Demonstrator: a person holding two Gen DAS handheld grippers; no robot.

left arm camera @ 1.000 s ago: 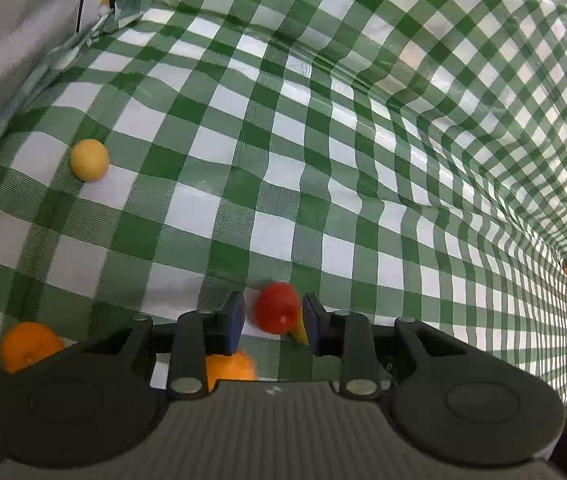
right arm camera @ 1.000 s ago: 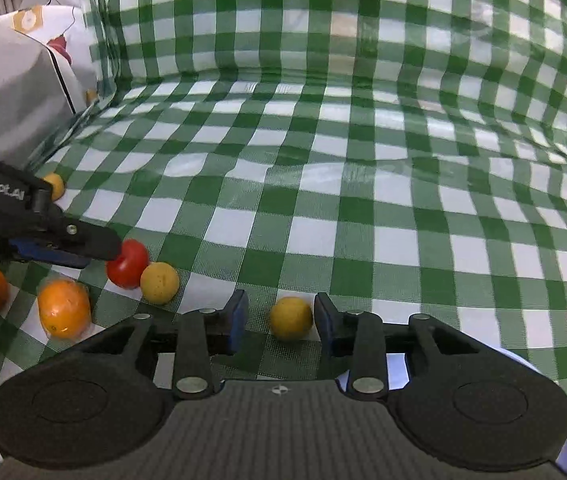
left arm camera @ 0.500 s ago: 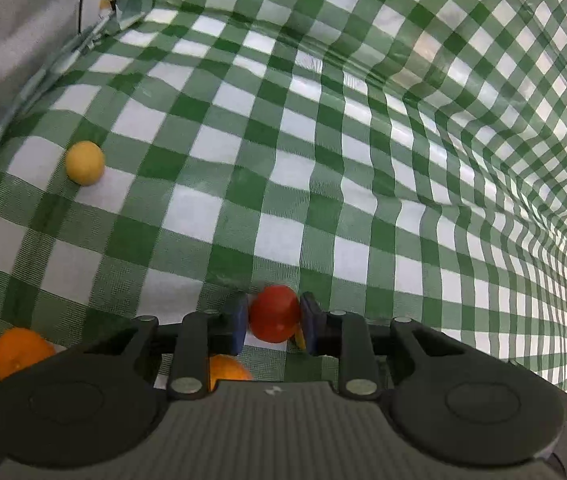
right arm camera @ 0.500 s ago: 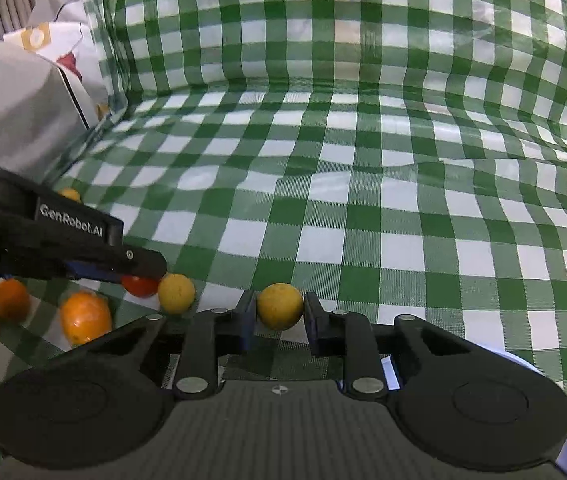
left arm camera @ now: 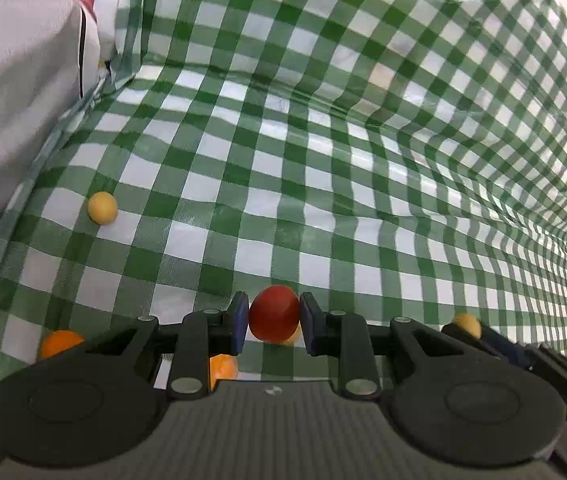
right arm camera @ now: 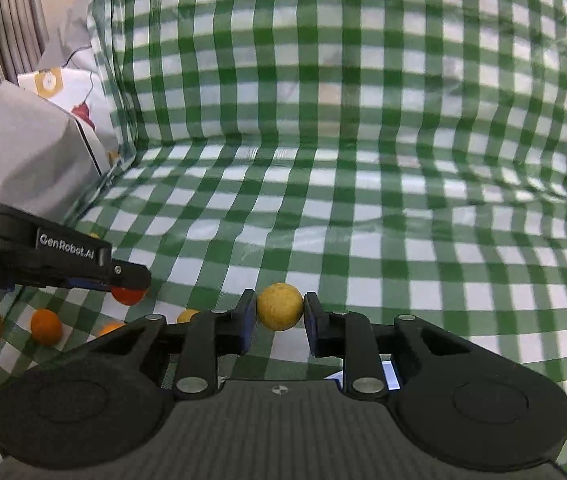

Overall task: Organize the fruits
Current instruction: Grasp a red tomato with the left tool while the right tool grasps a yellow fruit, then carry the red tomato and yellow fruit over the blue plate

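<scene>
Both fruits were lifted off the green-checked cloth (left arm camera: 267, 184) since prev frame: red fruit (left arm camera: 274, 312) clamped in left gripper (left arm camera: 274, 320), yellow fruit (right arm camera: 279, 306) clamped in right gripper (right arm camera: 279, 314).

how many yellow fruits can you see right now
3: one yellow fruit clamped in the right hand-held gripper, one loose near the grey bag, one behind the gripper's left finger. More may be hidden.

Both clamped fruits now off cloth (left arm camera: 323, 160).
</scene>
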